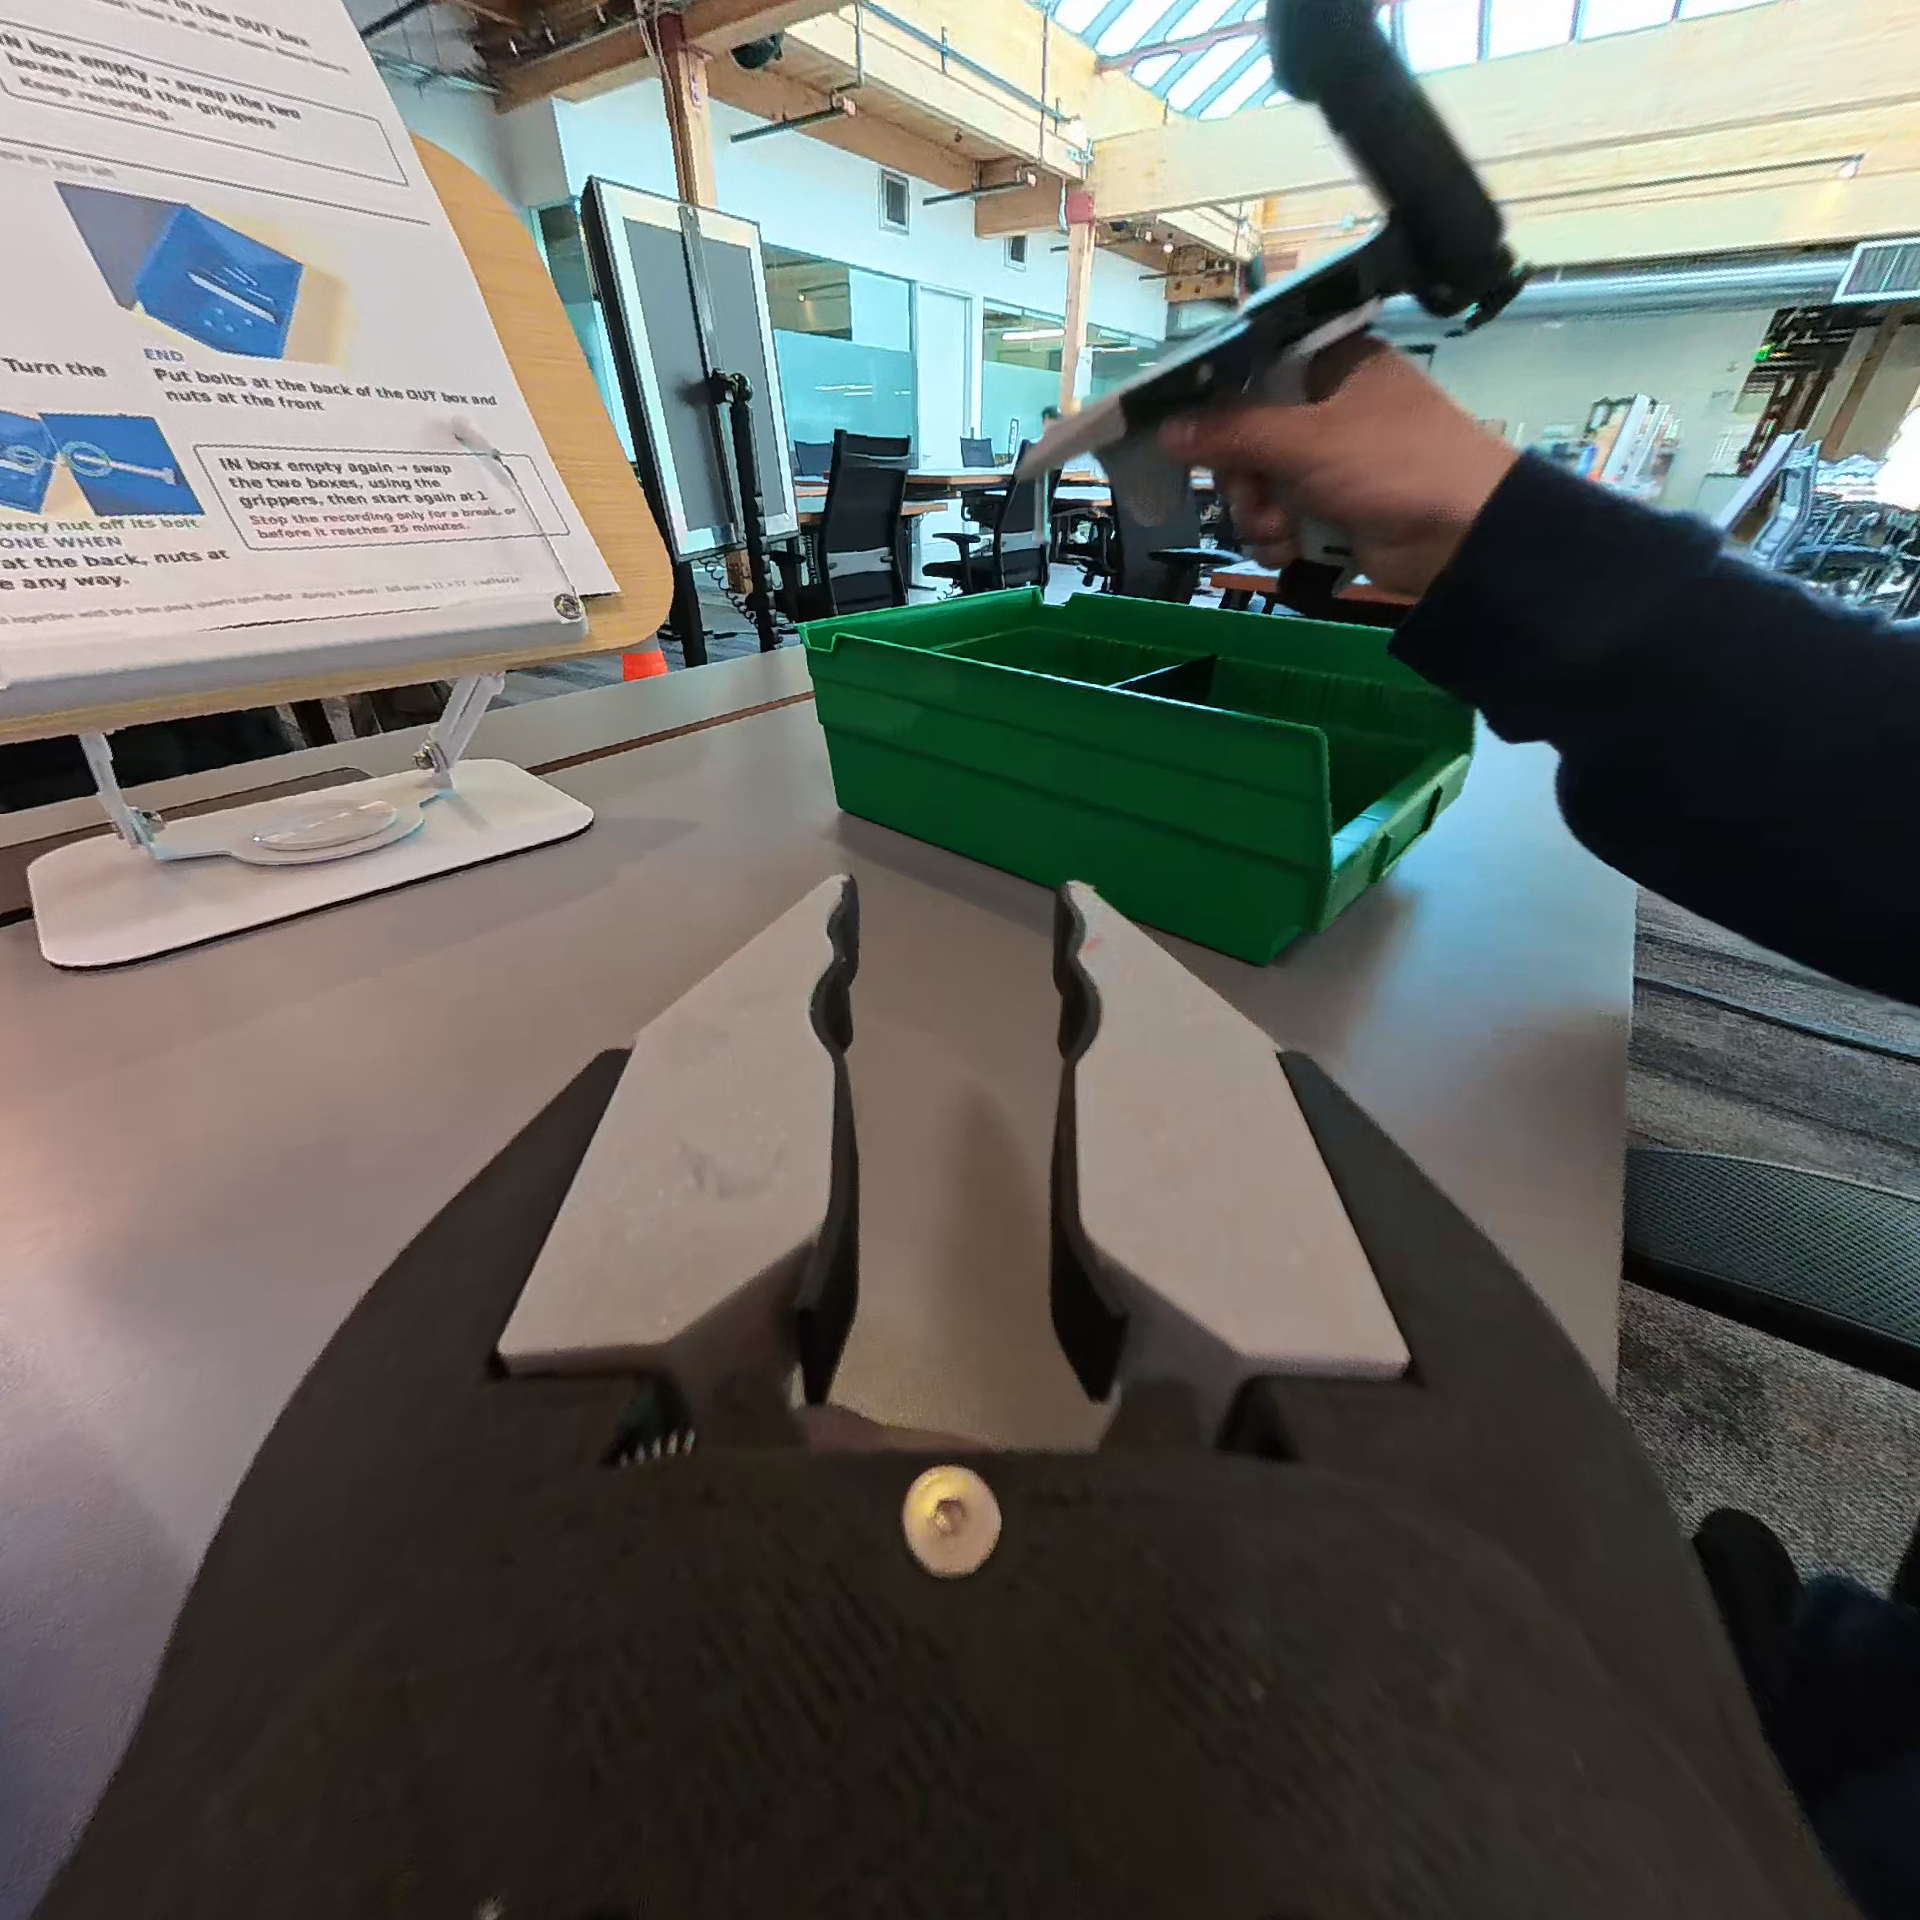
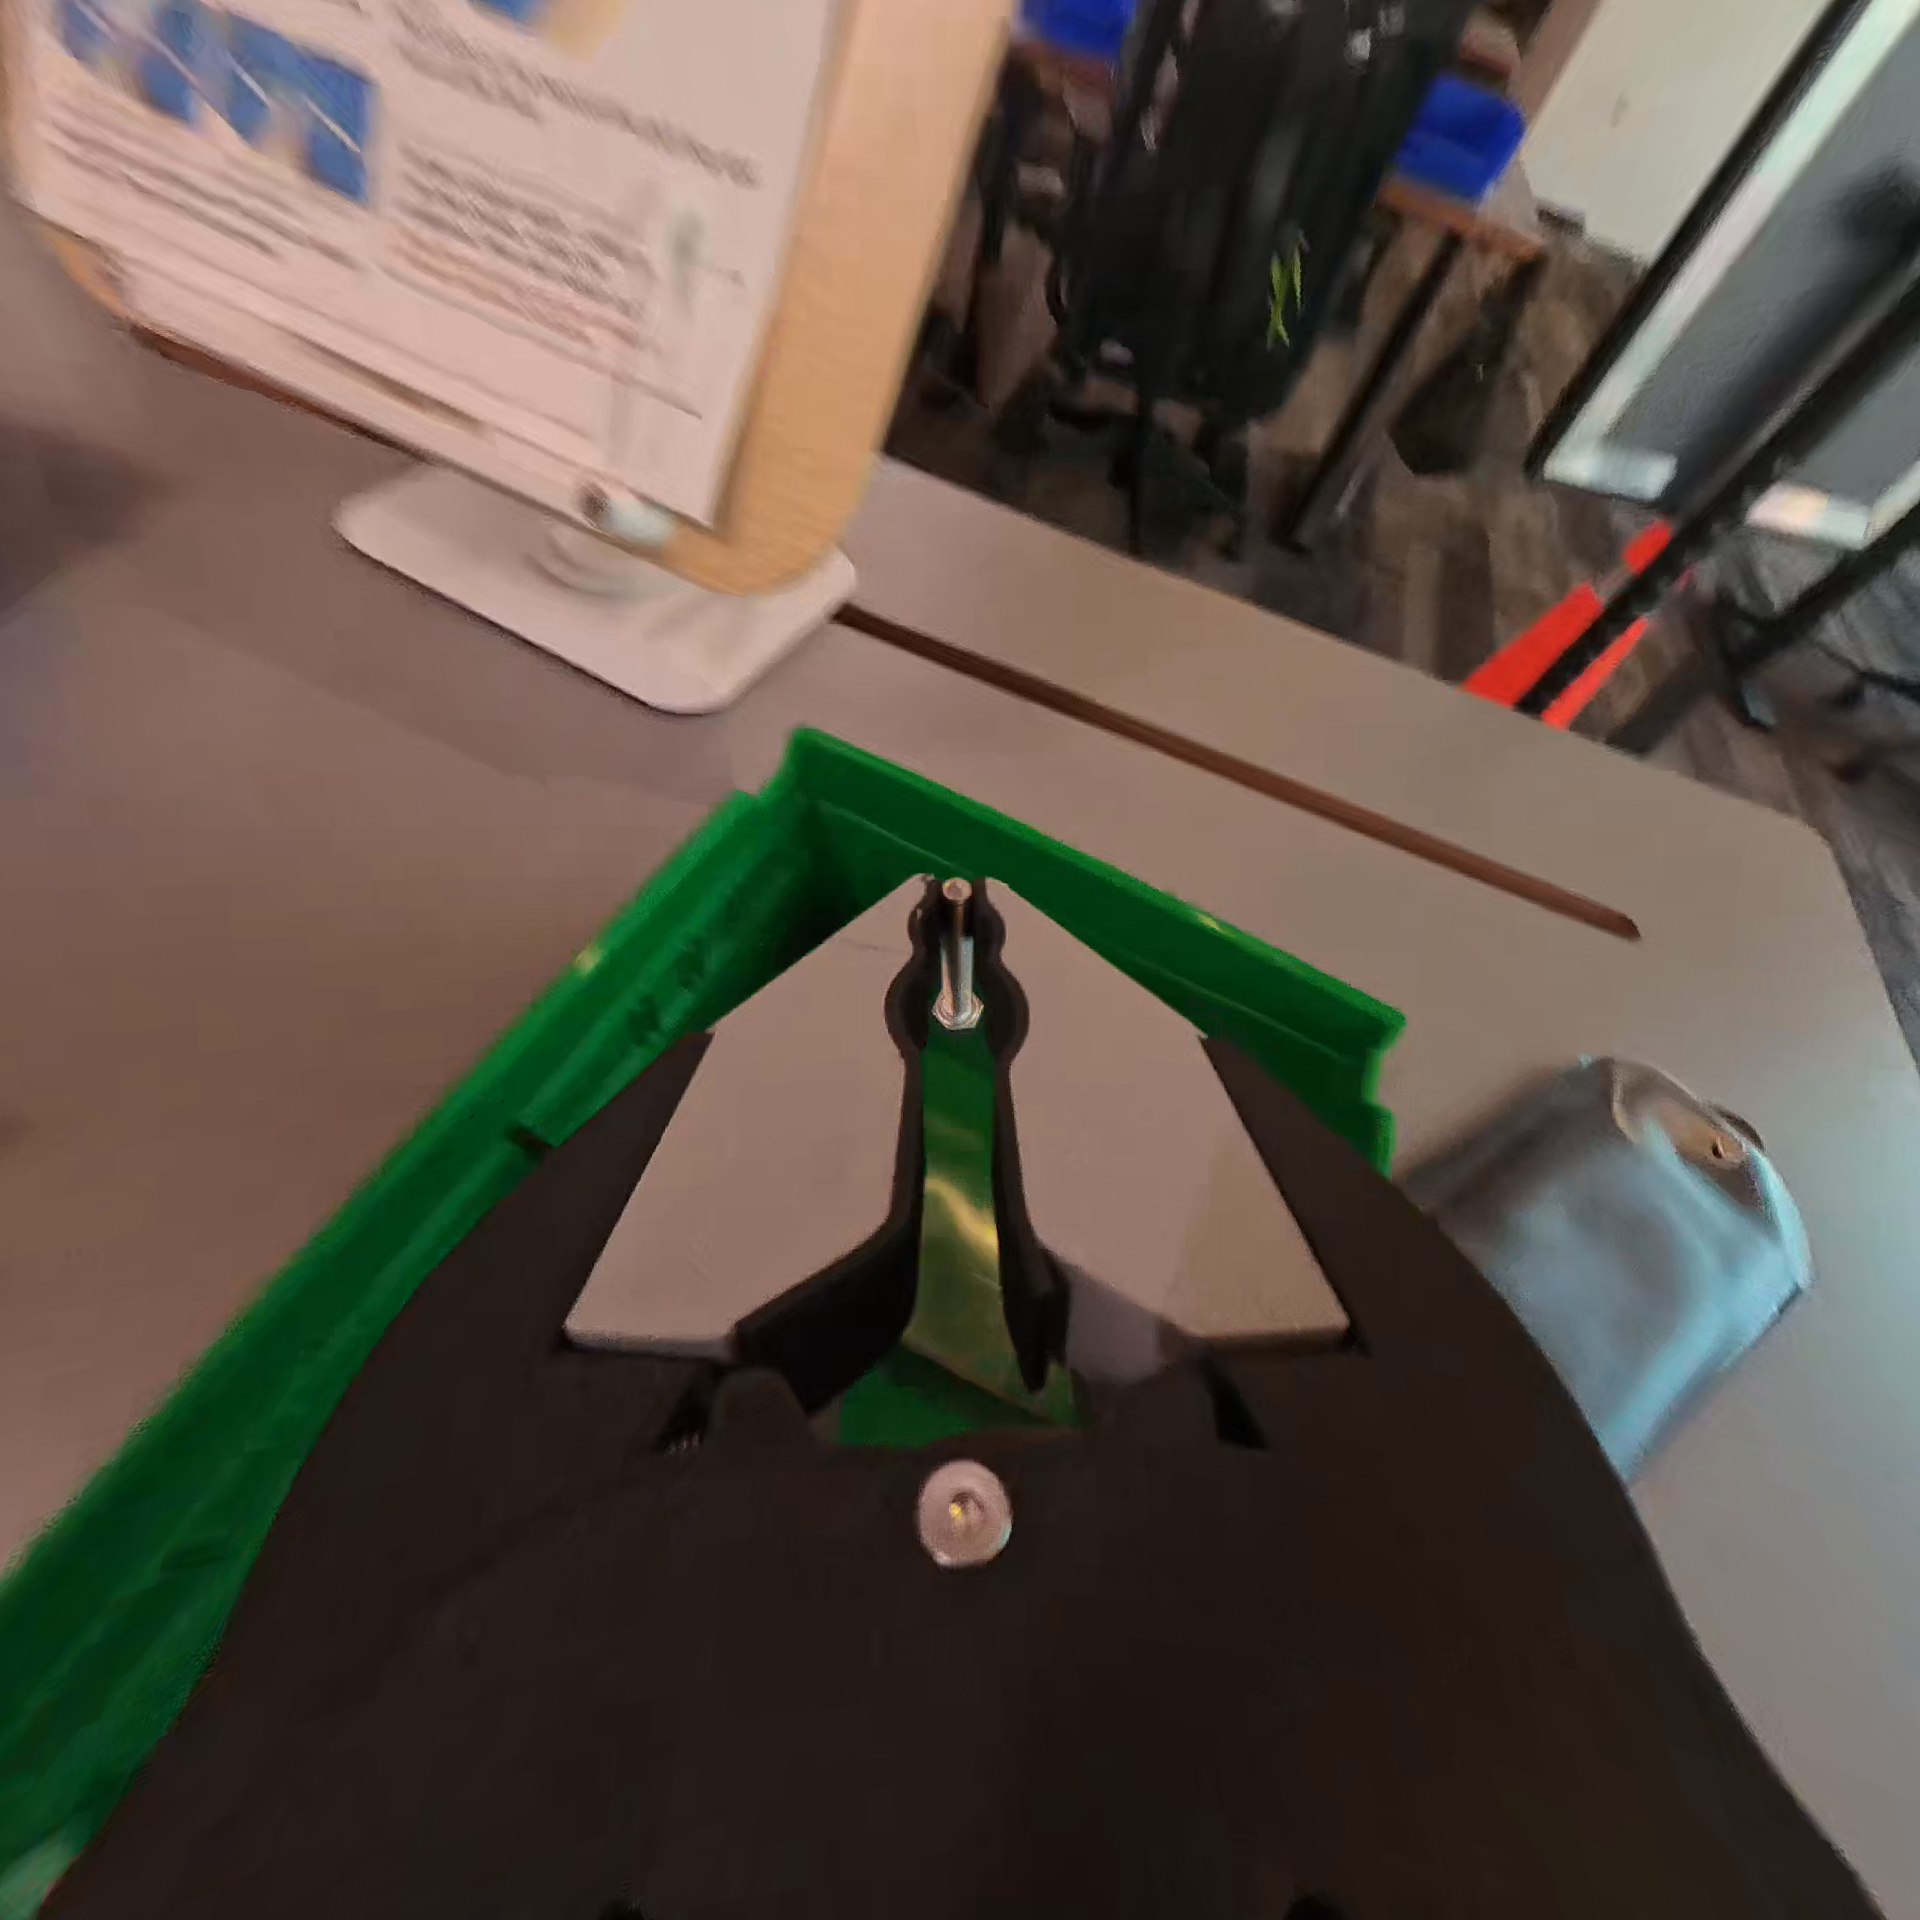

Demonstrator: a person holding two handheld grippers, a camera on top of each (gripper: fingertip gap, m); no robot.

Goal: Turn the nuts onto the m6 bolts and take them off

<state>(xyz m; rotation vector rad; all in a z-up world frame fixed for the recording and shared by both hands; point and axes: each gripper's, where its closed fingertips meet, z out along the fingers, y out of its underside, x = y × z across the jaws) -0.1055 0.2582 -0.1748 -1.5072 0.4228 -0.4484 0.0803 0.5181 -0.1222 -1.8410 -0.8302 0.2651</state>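
Note:
My right gripper is shut on a small silver bolt. The bolt lies along the fingers with its hex end toward the camera. The gripper hovers over the far corner of the green bin. In the left wrist view a hand holds the right gripper, blurred, above the green bin; the bolt does not show there. My left gripper is open and empty, low over the grey table, just in front of the bin. No loose nuts show.
A white stand with an instruction sheet on a wooden board stands at the table's back left, also in the right wrist view. A blurred grey object sits beside the bin. The table edge is to the right, with a chair beyond. Across from one pair of fingers to the other is roughly 30 cm.

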